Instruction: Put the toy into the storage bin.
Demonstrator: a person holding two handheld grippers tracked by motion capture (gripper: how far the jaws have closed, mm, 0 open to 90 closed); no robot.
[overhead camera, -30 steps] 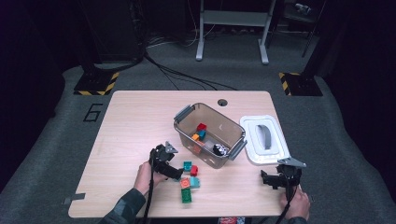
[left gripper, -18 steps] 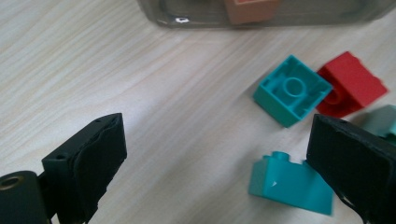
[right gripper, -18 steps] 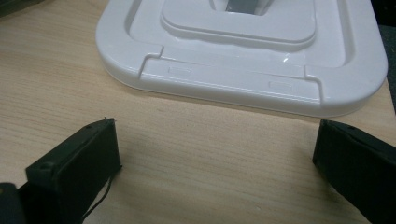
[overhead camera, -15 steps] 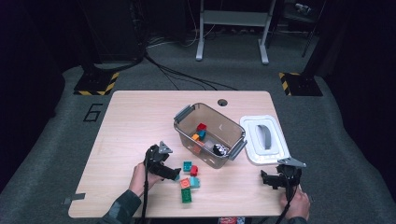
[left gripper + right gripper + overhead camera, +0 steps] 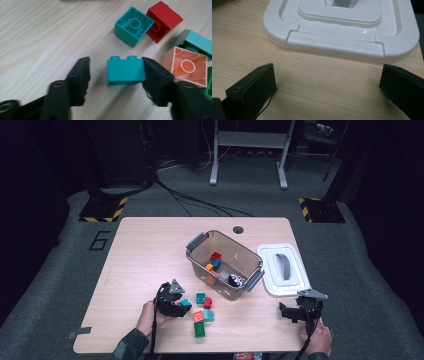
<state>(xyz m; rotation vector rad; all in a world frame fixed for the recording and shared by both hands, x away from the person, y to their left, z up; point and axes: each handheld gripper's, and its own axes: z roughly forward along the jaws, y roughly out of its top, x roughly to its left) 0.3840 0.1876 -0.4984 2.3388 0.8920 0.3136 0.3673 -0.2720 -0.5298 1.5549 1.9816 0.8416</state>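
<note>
Wooden table [image 5: 150, 250]: left gripper [image 5: 115, 75] jaws, just closing, bracket a teal brick [image 5: 126, 70], one touching; right gripper [image 5: 327, 82] gapes.

Two black hand-held grippers, left gripper [image 5: 182, 304] and right gripper [image 5: 286, 312], have chunky matte fingers [image 5: 78, 80], grey three-cornered top plates, trailing black cables; dark sleeve.

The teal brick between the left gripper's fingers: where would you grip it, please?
Grip the teal brick on its two flat side walls, coming from its near face as the left gripper does. Its studs point away, so the smooth sides face the fingers.
</note>
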